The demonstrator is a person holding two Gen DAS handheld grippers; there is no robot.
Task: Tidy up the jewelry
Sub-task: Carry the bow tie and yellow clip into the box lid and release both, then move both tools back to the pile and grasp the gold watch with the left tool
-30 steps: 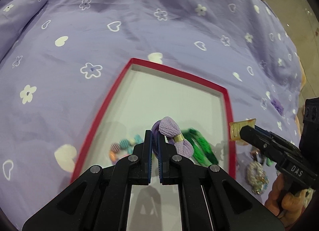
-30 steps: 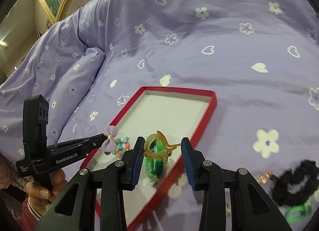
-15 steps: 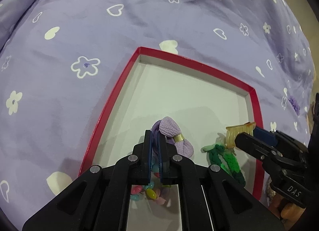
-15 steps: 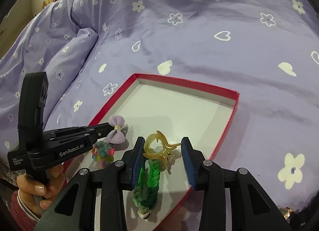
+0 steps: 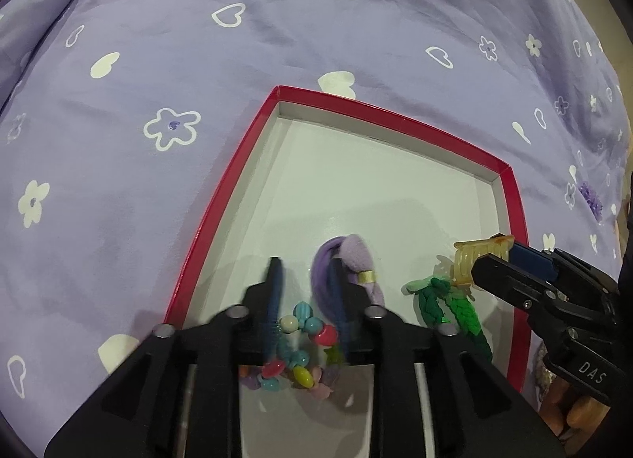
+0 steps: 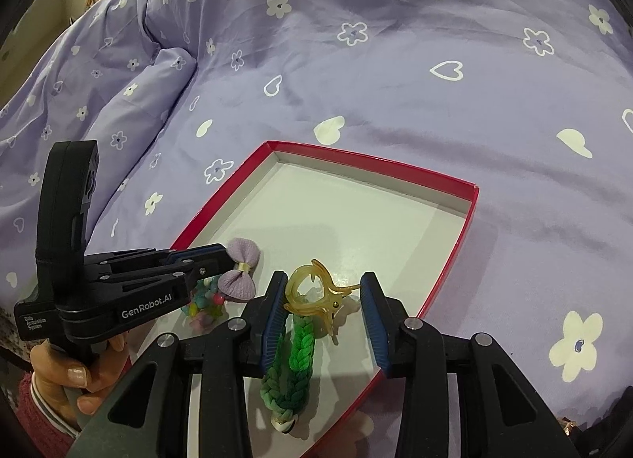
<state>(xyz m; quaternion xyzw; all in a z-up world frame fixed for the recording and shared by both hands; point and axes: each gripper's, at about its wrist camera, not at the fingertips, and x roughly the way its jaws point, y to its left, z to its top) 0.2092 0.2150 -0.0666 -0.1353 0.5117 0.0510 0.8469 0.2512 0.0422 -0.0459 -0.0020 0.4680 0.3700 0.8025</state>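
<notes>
The lilac bow (image 5: 358, 264) is being let go by the left gripper (image 5: 304, 291): its jaws, clamped together on the bow 0.5 s ago, are now standing apart, and the bow is leaning against the right-hand finger only, low over the floor of the red tray (image 5: 221, 200) beside the beaded bracelet (image 5: 300, 351). The amber claw clip (image 6: 316, 291) is being held over the tray, above the green braided band (image 6: 292, 363), by the right gripper (image 6: 322, 319), whose widely spread jaws are pressed on it as before. 2 pieces are thus being added to the 2 already inside.
</notes>
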